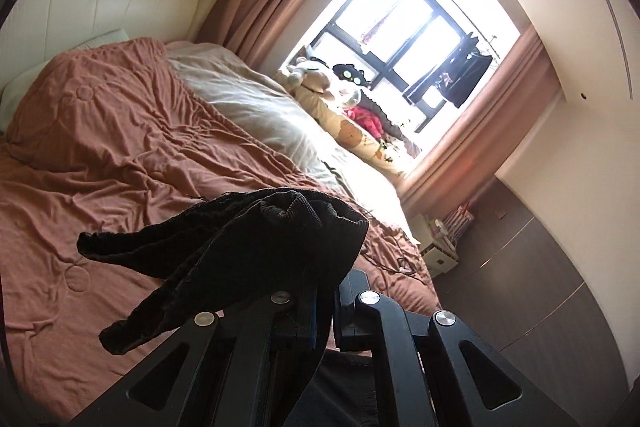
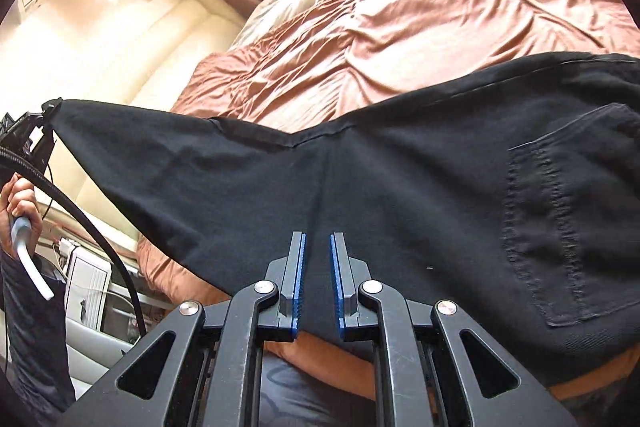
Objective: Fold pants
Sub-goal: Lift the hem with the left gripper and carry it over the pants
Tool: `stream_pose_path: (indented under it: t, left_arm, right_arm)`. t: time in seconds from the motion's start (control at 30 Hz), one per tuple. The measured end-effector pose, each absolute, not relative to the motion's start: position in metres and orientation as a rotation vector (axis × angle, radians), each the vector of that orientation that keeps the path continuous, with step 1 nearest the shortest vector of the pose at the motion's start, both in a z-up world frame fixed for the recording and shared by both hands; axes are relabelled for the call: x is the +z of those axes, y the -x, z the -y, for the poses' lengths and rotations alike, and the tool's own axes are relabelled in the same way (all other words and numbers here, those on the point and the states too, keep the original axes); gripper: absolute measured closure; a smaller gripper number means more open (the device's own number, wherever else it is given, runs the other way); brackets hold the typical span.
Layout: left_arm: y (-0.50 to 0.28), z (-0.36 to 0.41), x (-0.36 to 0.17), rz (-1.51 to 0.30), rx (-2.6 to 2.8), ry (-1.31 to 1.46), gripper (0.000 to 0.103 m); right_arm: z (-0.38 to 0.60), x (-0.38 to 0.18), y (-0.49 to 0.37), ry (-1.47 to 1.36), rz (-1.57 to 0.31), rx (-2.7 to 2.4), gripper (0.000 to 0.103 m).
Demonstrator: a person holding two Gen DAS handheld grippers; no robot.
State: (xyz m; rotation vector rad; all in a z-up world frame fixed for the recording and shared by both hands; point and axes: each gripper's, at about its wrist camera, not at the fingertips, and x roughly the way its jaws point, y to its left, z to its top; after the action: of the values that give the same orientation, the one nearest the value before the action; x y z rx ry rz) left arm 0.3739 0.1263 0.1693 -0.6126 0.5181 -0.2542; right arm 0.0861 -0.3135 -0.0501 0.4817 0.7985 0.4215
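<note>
Two tools: both are working the same black pants (image 2: 400, 187), which are hanging spread in the air above the bed (image 2: 400, 11).
Left tool (image 1: 324, 307): it is clamping a bunched, ribbed edge of the pants (probably a cuff or waistband end); the right wrist view is showing that corner pulled taut at the far left, with a hand (image 2: 20, 203) gripping the handle below it.
Right tool (image 2: 318, 287): its blue pads are standing nearly closed with dark cloth running between them; it is gripping the pants near the centre seam.
Pants position: they are stretching from the left tool across to the right edge of the right wrist view, patch pocket (image 2: 560, 227) facing the camera, not yet lying on the rust-coloured quilt (image 1: 120, 147).
Step in hand: by my judgement, they are being lifted and spread before being laid flat.
Doing it well: keeping both grips firm and the top edge level, keeping tension even so the seam is hanging straight, then lowering onto a smooth patch of quilt without letting the legs twist.
Risk: thin pinches may be slipping under the weight of the cloth.
Writing: no brand, label or readable text is showing in either view.
</note>
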Motion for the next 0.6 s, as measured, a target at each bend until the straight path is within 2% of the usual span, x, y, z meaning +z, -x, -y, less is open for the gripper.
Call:
stream_pose_path:
  t: [0.6]
  left_arm:
    - [-0.381,-0.017,0.232,-0.495,-0.436,0.556,0.097]
  right_arm:
    - [0.397,-0.034,-0.008,-0.567,-0.727,0.326,0.094]
